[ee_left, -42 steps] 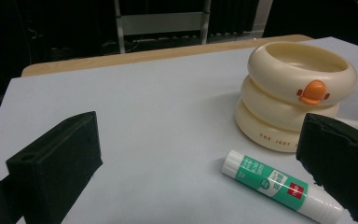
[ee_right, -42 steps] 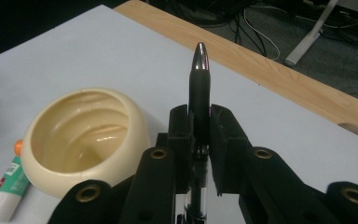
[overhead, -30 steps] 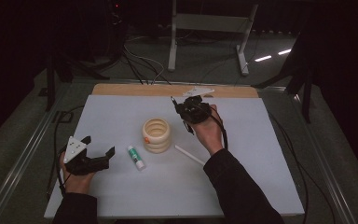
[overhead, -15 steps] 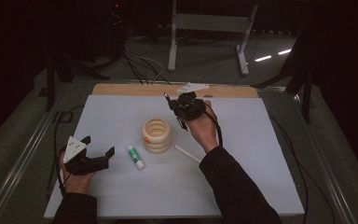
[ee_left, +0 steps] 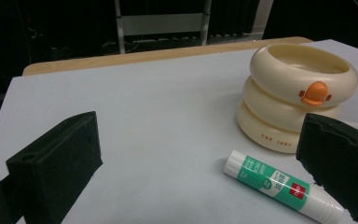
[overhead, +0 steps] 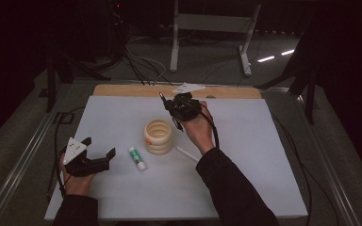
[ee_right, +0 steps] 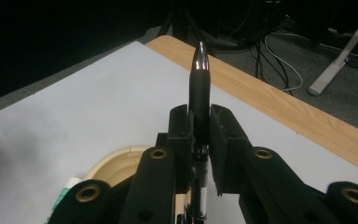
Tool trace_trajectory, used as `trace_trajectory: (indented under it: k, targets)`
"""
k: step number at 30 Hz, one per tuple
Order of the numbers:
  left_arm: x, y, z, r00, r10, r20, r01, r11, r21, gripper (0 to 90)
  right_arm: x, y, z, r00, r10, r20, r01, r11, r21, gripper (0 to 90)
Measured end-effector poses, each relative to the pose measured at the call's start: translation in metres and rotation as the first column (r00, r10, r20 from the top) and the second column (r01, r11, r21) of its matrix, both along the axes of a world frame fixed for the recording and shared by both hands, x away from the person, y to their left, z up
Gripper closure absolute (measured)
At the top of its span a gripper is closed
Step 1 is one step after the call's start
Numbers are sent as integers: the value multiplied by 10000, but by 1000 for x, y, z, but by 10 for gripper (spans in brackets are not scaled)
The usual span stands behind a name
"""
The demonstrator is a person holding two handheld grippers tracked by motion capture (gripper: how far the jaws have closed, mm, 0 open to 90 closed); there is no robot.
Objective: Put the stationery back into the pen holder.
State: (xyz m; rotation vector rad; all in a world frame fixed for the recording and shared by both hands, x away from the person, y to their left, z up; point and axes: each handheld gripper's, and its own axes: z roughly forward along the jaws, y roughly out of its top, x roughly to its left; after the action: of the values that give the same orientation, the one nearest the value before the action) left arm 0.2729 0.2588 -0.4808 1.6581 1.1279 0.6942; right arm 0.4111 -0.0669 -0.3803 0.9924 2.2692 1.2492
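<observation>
Left gripper (overhead: 98, 159), 8 o'clock on the white mat (overhead: 273, 179): jaws spread, empty, resting; glue stick (ee_left: 282, 185) lies between its tips, liable to roll if nudged. Cream ringed holder (overhead: 159, 136), centre: open mouth upward. Right gripper (ee_right: 199, 122), 12 o'clock above the holder: jaws pinched on a black pen (ee_right: 199, 84), held aloft. Risk: the narrow grip lets the pen pivot or slip, so it misses the mouth or tips the holder.
</observation>
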Motion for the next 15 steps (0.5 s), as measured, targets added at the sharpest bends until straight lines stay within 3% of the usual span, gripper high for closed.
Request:
trace_trajectory:
  k: [15]
  targets:
    - [0, 0, 0, 10000, -42, 8, 42, 10000, -16, 4, 7, 13, -3, 10000, 81, -48, -80, 9998, 188, 798]
